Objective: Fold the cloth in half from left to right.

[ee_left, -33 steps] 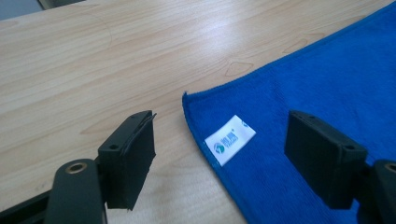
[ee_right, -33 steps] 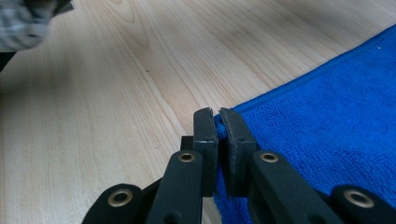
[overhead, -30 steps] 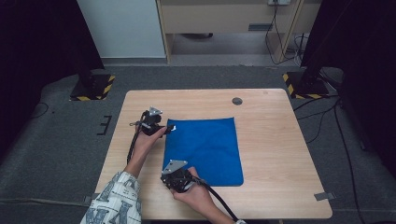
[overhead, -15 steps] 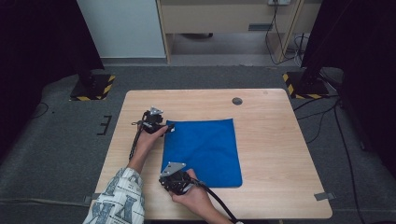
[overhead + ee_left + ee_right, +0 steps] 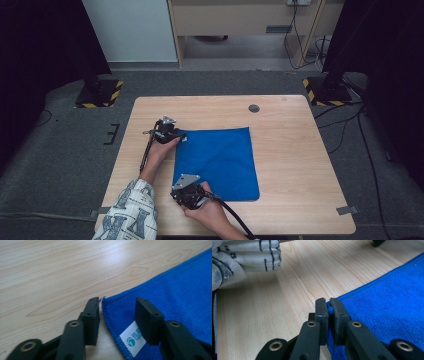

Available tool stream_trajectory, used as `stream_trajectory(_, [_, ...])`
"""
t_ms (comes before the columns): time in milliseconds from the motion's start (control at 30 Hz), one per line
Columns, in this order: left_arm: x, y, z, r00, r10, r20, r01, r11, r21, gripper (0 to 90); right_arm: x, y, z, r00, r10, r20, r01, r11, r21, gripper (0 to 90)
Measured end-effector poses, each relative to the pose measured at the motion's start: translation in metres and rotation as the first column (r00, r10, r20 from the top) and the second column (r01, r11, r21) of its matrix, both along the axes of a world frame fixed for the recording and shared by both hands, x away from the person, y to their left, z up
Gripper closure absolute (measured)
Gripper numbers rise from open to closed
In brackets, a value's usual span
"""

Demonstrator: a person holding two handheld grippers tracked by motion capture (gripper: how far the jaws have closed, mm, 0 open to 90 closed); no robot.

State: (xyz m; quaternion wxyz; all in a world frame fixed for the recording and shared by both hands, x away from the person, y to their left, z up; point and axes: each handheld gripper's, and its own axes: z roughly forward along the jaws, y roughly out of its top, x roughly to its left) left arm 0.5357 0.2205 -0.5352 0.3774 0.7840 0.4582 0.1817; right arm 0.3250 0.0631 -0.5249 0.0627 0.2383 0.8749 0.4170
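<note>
The left gripper (image 5: 172, 133) sits at the far left corner of the blue cloth (image 5: 217, 162), which lies flat on the tabletop (image 5: 300, 165). Its jaws have just been closing and now stand at a middling gap, one on the bare wood just outside the corner, the other over the cloth beside the white label (image 5: 132, 338); neither presses the fabric yet. The risk here is that the outer jaw slides along the wood and pushes the hem away, so the corner folds under or slips out, or that only the label's edge gets pinched.

The right gripper (image 5: 187, 192), at the near left corner, has its jaws nearly together on the cloth's edge (image 5: 329, 308). The bite looks thin, so a lift or pull could tug it free.

A patterned sleeve (image 5: 244, 255) lies close by on the left. A small dark round insert (image 5: 254, 108) sits well apart near the far edge. Nothing blocks the cloth.
</note>
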Motion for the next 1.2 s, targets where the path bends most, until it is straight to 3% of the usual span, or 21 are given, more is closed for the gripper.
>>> stream_trajectory(167, [0.000,-0.001,0.000,1.0000,-0.006,0.000,0.006,1.0000,0.002,69.4,0.000,-0.001,-0.001,1.0000,-0.002,-0.003,0.002,1.000,-0.001,85.1])
stream_trajectory(300, [0.001,0.003,0.001,0.9999,0.007,-0.011,-0.008,0.9997,-0.024,80.1,0.000,-0.003,-0.001,1.0000,0.000,-0.006,0.000,1.000,0.002,85.0])
stream_trajectory(433, [0.000,0.007,0.006,0.9999,0.012,0.007,-0.011,0.9979,-0.063,87.7,0.000,-0.004,-0.001,1.0000,-0.008,-0.005,0.008,1.000,0.009,85.2])
stream_trajectory(600, [-0.001,0.006,0.011,0.9998,0.008,0.020,-0.007,0.9976,-0.069,89.1,-0.002,-0.006,0.001,0.9999,-0.013,0.000,0.013,1.000,0.020,85.3])
stream_trajectory(700, [-0.001,0.004,0.014,1.0000,0.004,0.006,-0.003,0.9979,-0.064,89.2,-0.003,-0.007,0.002,0.9999,-0.014,-0.007,0.014,0.999,0.029,85.4])
stream_trajectory(733, [-0.003,0.000,0.021,0.9999,-0.001,0.012,0.002,0.9982,-0.060,89.3,-0.004,-0.008,0.005,0.9997,-0.023,-0.004,0.023,0.999,0.040,85.9])
stream_trajectory(933, [-0.007,-0.017,0.044,0.9986,-0.028,0.044,0.030,0.9983,-0.051,89.3,-0.008,-0.009,0.016,0.9986,-0.045,0.028,0.043,0.998,0.049,87.5])
stream_trajectory(1200, [-0.002,-0.009,0.059,0.9993,-0.011,0.037,0.013,0.9987,-0.049,89.4,-0.019,-0.010,0.028,0.9934,-0.069,0.092,0.063,0.996,0.059,89.1])
